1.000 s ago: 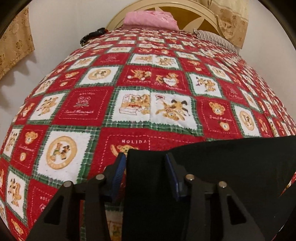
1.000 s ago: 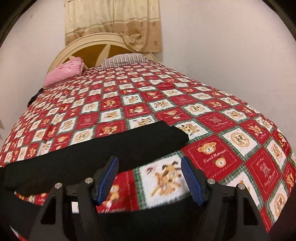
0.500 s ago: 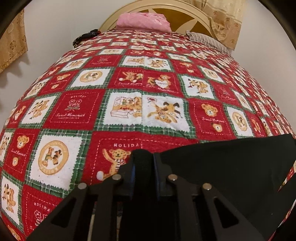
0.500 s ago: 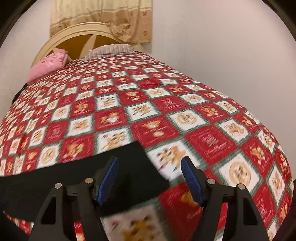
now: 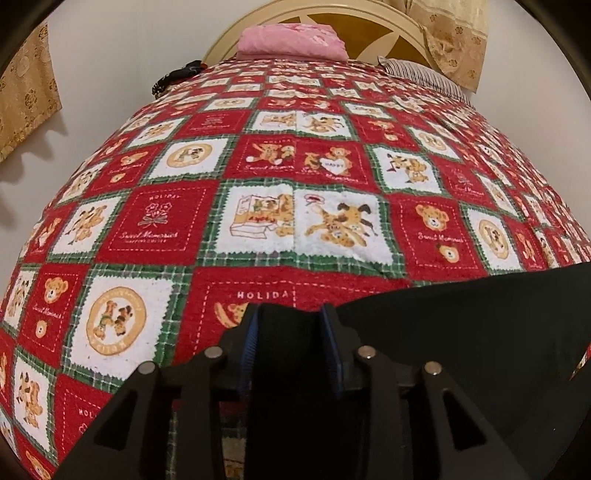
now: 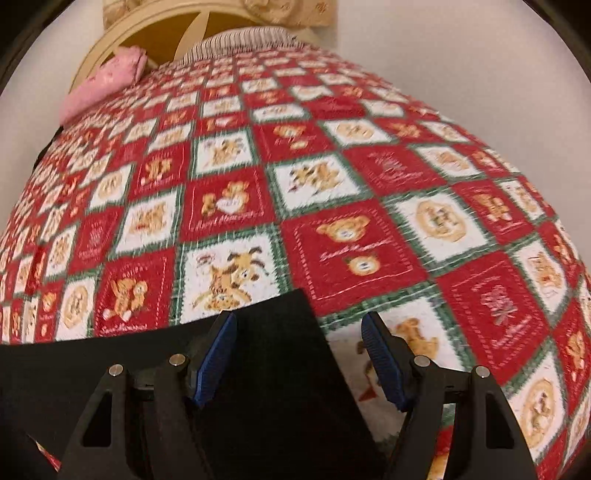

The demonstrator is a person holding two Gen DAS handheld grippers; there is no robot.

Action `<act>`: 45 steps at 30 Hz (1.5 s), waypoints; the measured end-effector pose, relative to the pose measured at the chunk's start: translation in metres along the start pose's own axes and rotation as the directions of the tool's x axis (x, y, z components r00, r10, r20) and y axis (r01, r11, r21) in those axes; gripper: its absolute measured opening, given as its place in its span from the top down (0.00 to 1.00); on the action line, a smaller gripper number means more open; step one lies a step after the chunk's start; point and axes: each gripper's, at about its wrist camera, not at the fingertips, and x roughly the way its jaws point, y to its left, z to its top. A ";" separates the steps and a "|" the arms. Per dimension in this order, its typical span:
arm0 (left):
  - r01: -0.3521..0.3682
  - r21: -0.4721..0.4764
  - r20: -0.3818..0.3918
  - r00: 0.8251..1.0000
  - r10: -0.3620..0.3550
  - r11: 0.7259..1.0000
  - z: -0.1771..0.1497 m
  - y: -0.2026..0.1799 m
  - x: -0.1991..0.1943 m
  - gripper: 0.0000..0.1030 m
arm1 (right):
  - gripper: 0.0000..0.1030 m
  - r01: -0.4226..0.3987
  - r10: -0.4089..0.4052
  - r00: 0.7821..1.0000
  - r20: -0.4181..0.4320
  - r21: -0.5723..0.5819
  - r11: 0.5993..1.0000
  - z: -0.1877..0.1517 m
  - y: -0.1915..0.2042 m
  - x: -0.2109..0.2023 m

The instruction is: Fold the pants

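The black pants (image 5: 461, 332) lie flat on the red patchwork bedspread (image 5: 295, 166), running right from my left gripper (image 5: 291, 325). Its blue pads stand a little apart with the pants' black cloth between them. In the right wrist view the pants (image 6: 110, 362) stretch left along the near edge, with one corner reaching between the fingers. My right gripper (image 6: 299, 332) is open over that corner; its left pad (image 6: 216, 354) is above the cloth and its right pad (image 6: 384, 362) above the bedspread (image 6: 351, 184).
A pink pillow (image 5: 291, 37) and a striped pillow (image 5: 421, 72) lie by the cream headboard (image 5: 332, 14). A dark object (image 5: 177, 75) sits at the bed's far left edge. White walls and beige curtains (image 5: 26, 92) surround the bed.
My left gripper closed on the pants half a second ago and has now parted a little. My right gripper has moved over the pants' corner, staying open.
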 end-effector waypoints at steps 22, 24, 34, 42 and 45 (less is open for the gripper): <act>0.170 -0.005 0.156 0.974 -0.167 0.985 0.009 0.009 -0.047 0.88 | 0.92 -0.078 0.084 0.974 0.212 -0.038 0.996 -0.012 0.011 -0.084; 0.190 0.000 0.189 0.964 -0.187 0.982 0.007 0.011 -0.059 0.88 | 0.93 -0.085 0.097 0.958 0.271 -0.058 0.995 -0.020 0.012 -0.104; 0.337 0.045 0.384 0.863 -0.328 0.940 -0.035 0.019 -0.122 0.88 | 0.93 -0.159 0.170 0.864 0.475 -0.063 0.985 -0.095 -0.013 -0.177; 0.405 0.049 0.429 0.817 -0.385 0.913 -0.096 0.035 -0.140 0.88 | 0.93 -0.200 0.158 0.846 0.509 0.029 0.979 -0.170 -0.056 -0.177; 0.424 0.039 0.438 0.806 -0.397 0.905 -0.120 0.041 -0.143 0.88 | 0.93 -0.220 0.157 0.846 0.509 0.065 0.973 -0.193 -0.069 -0.173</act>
